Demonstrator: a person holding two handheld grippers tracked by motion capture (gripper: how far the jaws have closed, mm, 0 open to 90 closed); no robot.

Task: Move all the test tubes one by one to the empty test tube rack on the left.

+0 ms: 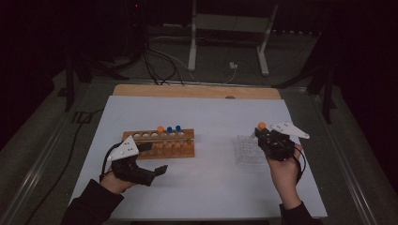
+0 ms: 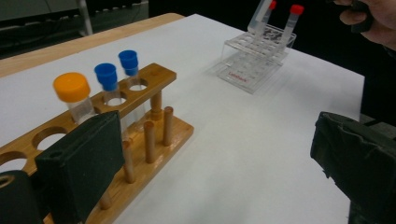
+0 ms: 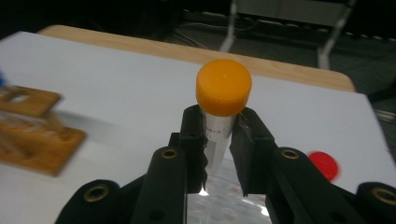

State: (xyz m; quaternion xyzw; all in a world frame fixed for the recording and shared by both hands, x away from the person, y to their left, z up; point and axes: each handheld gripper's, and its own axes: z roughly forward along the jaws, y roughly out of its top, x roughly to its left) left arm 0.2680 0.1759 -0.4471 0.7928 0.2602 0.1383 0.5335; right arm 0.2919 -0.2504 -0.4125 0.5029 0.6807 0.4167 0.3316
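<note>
High view: white table (image 1: 206, 187), dark room — right gripper (image 1: 265, 136) clamps orange-capped tube (image 1: 261, 126); left gripper (image 1: 152, 159) seemingly wide.

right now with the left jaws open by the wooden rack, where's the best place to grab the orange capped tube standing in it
Grip the orange-capped tube on the clear wall just under its cap, coming from above. It stands upright in the wooden rack, so only that top part clears the board. The nearest blue-capped tube stands in the next hole, so the jaws of the left gripper are probably best set across the rack's row, not along it.
</note>
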